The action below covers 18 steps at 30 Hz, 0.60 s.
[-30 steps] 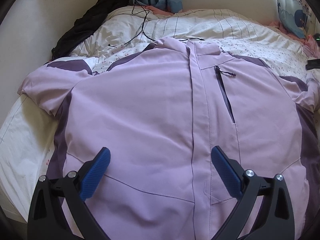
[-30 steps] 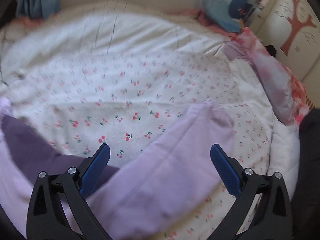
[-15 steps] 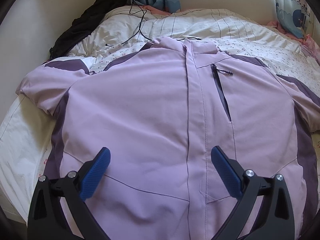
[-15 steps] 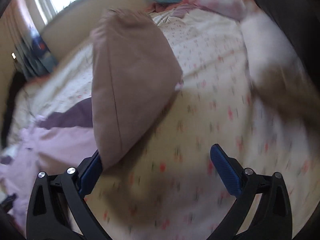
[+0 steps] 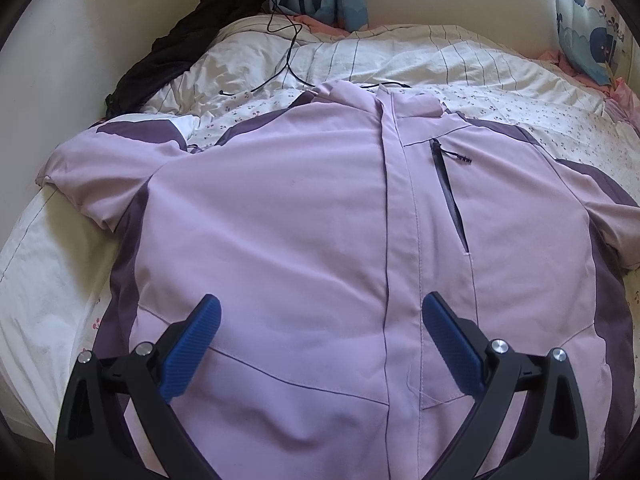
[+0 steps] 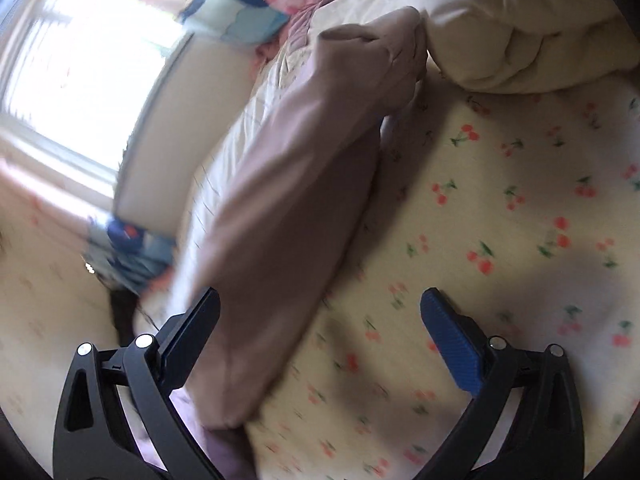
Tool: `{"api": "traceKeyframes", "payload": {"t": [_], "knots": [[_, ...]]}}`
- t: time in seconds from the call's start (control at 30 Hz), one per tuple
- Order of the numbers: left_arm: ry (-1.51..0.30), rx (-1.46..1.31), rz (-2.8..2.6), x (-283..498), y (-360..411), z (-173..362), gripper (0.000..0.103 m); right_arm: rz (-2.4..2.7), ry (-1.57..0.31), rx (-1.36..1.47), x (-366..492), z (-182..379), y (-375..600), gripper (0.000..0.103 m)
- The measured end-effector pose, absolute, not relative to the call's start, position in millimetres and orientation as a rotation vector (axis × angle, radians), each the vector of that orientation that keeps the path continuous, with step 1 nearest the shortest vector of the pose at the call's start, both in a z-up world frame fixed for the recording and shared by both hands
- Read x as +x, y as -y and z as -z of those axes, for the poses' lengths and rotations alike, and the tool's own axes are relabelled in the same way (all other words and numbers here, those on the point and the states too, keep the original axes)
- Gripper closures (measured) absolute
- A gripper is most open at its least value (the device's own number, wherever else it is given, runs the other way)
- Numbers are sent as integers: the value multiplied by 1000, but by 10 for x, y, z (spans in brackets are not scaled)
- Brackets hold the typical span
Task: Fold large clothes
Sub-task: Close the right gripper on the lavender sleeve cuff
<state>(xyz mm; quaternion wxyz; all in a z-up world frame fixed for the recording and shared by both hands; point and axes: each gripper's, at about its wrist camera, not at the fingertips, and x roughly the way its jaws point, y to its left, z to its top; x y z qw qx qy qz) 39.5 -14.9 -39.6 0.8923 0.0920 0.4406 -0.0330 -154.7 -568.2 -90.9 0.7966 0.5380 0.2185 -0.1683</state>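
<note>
overhead, the left gripper (image 5: 318,330) hangs wide apart, gripping nothing, above the lower front of the lilac jacket (image 5: 280,240) spread flat on the cherry-print bedsheet (image 6: 500,220); the right gripper (image 6: 320,330) is equally wide, the jacket's sleeve (image 6: 296,200) lying against its left finger, unclamped
</note>
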Motion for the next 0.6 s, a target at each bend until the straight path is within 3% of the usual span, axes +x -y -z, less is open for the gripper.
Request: {"api": "traceKeyframes", "payload": {"t": [0.17, 0.4, 0.47, 0.5, 0.57, 0.6], "knots": [[-914, 199, 68, 407, 177, 404, 6, 363, -302, 1328, -1468, 982, 5861, 6], [-915, 206, 70, 409, 194, 410, 6, 433, -215, 1391, -1162, 1111, 6130, 9], [-912, 200, 69, 404, 182, 401, 6, 361, -158, 1363, -1081, 1055, 6159, 45], [-912, 197, 69, 403, 173, 397, 6, 298, -150, 1355, -962, 1001, 6147, 50], [-910, 191, 66, 406, 152, 385, 6, 226, -159, 1299, -825, 782, 6133, 73], [-909, 189, 63, 405, 134, 380, 6, 190, -166, 1262, -730, 660, 6088, 75]]}}
